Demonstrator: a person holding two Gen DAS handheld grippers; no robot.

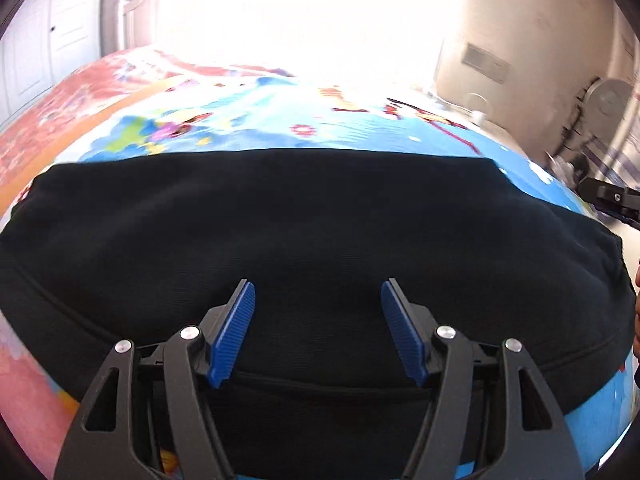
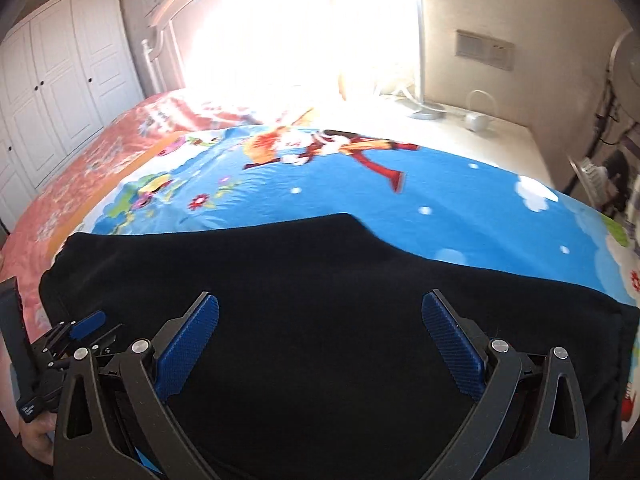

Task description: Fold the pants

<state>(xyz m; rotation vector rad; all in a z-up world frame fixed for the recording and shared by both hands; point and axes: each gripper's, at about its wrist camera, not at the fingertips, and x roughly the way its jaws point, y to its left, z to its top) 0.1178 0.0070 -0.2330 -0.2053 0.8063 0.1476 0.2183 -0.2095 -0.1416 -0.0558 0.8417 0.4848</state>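
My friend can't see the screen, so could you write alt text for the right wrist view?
A black pair of pants lies spread on a bed with a bright blue cartoon sheet. The right gripper hangs over them, its blue-padded jaws wide apart and empty. The left gripper shows at the lower left edge, and white wardrobe doors stand behind.

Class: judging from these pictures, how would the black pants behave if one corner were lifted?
The pants would likely droop, since the soft knit lies flat following the bed. Probably light, not slippery: the cloth looks matte and fuzzy.
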